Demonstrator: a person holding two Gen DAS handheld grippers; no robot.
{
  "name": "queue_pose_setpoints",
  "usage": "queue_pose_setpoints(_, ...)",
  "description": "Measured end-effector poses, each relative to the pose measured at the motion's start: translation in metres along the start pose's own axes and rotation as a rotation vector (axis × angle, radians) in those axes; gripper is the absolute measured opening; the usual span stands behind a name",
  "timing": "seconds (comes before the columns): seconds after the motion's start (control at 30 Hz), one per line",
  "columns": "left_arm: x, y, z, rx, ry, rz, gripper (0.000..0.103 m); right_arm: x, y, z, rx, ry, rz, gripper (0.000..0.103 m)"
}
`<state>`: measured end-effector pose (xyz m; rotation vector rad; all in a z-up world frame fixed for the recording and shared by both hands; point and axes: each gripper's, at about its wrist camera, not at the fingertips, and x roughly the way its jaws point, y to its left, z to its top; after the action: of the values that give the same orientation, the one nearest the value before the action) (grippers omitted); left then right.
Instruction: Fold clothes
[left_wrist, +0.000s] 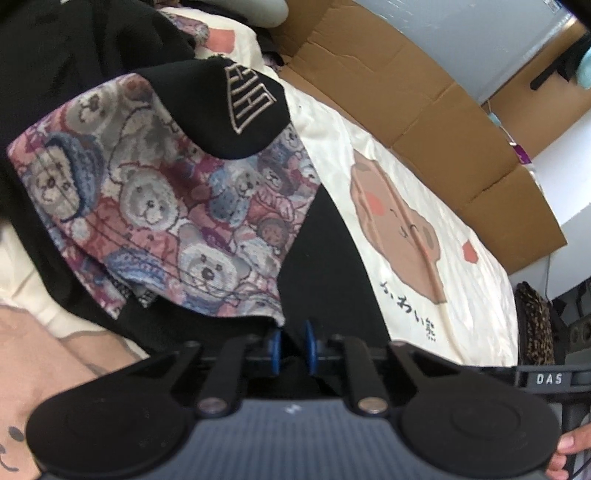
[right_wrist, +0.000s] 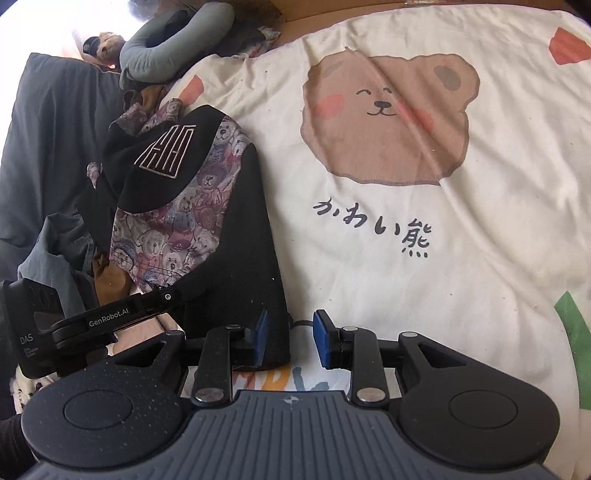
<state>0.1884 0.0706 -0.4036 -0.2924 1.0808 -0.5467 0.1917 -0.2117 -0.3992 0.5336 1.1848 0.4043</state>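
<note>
Left gripper (left_wrist: 293, 345) fingertips buried in black garment (left_wrist: 325, 258); hand (left_wrist: 569, 448) cropped at 4 o'clock; embroidered lettering (right_wrist: 166, 151) unreadable.

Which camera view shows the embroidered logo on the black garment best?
The left wrist view: the logo is large and its stitching is distinct. In the right wrist view the logo is whole but smaller and farther away.
</note>
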Motion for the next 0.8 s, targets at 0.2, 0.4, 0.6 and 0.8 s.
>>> queue_pose_setpoints(0.2, -0.003, -0.001, 0.001, 0.025, -0.020, 0.008, 0.005, 0.001, 0.006, -0.003, -0.021, 0.009, 0.013, 0.029)
queue_pose_setpoints(0.4, -0.009, -0.022, -0.003, 0.161, -0.028, -0.004, 0.003, -0.005, 0.010, 0.002, -0.015, -0.012, 0.040, 0.029)
queue_pose_setpoints(0.6, -0.013, -0.047, -0.011, 0.279, -0.031, -0.050, 0.003, -0.006, 0.013, 0.009, 0.025, -0.004, 0.103, 0.029)
queue_pose_setpoints(0.8, -0.015, -0.070, -0.021, 0.373, -0.024, -0.101, 0.003, -0.003, 0.016, 0.011, 0.069, 0.022, 0.158, 0.029)
